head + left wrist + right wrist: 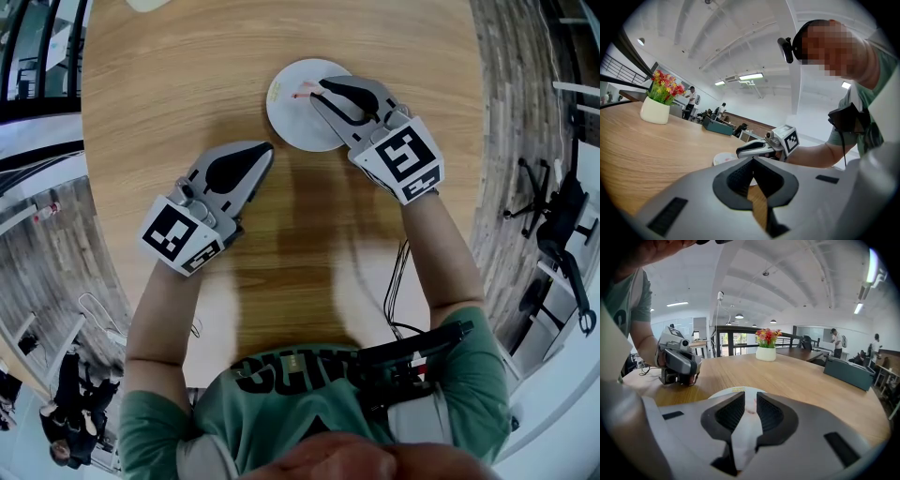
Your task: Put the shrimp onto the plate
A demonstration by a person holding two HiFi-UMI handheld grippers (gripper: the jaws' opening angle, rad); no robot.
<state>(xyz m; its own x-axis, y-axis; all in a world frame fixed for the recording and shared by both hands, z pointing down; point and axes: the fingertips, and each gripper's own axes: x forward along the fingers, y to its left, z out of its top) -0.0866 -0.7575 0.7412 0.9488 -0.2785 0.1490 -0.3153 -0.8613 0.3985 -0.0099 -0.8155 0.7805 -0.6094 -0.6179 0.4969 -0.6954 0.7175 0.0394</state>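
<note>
Leftmost, the left gripper (269,150) rests low over the wooden table (187,75), at about 7 o'clock from the plate (286,127), with its nose just short of the rim. Its own view shows the two jaws meeting at the tips with nothing between them. Only bare wood shows through the wedge-shaped gap behind the tips.

Next comes the white plate, which sits toward the table's 12 o'clock side as seen from the head camera. The shrimp (302,93), small and pinkish, lies on the plate a little toward 12 o'clock from its centre.

Further right, the right gripper (319,89) reaches in over the plate from about 4 o'clock, with its tips just beside the shrimp. In the right gripper view its jaws stand a narrow way apart. The shrimp and the white of the plate show through the slit, beyond the pads. Whether a pad touches the shrimp cannot be made out.

A white pot of red and yellow flowers (766,353) stands well beyond the plate, at 12 o'clock in the right gripper view. A thin dark cable (401,281) hangs off the table's near edge at about 5 o'clock.
</note>
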